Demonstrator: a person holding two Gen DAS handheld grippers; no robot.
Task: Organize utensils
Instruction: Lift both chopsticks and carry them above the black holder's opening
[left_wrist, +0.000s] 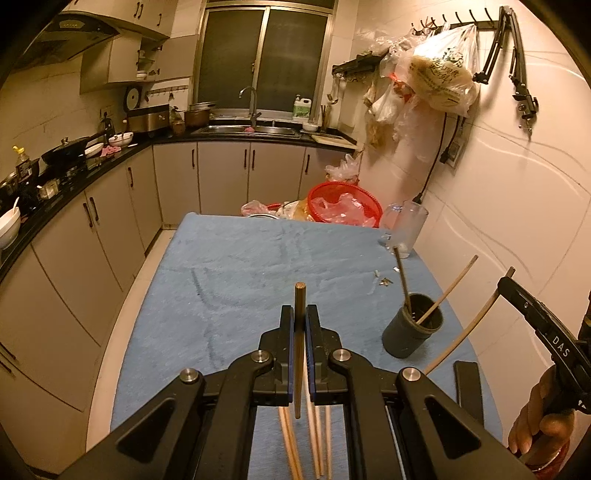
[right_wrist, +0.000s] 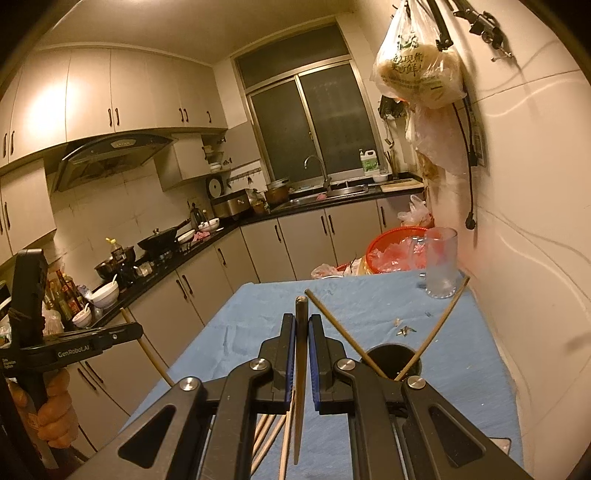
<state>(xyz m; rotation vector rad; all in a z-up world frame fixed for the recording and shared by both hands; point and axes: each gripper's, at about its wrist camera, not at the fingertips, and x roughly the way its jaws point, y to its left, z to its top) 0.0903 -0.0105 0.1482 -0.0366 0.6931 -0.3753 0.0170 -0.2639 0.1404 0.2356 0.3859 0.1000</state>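
Left hand-held gripper (left_wrist: 300, 325): clenched on a brown chopstick (left_wrist: 299, 332), which stands near upright between the jaws, its blunt end above them and its tapered end hanging below. Right hand-held gripper (right_wrist: 303, 332): likewise clenched on a darker chopstick (right_wrist: 300, 369), long axis running along the jaws, tip pointing down toward the tabletop (right_wrist: 369, 295).

Destination, by judgement: the dark cylindrical holder (left_wrist: 412, 325), standing upright on the blue-covered tabletop with two chopsticks already leaning in it at crossed angles. In the left wrist view the holder lies ahead and to the right of the left hand-held gripper, well apart. In the right wrist view its mouth sits just beside and below the right jaw, partly hidden by the linkage. The right hand is therefore the nearer one, and its stick needs only a short carry to the right with the tip kept downward.

Remaining stock: several pale chopsticks (left_wrist: 295, 443) lie on the cloth beneath the left jaws, roughly parallel.

Legible writing: "GenRobot.AI" on the left tool's body as seen from the right wrist; "DAS" on the right tool's body as seen from the left wrist. The hanging plastic bag (right_wrist: 417, 66) carries green Chinese print, not reliably readable.
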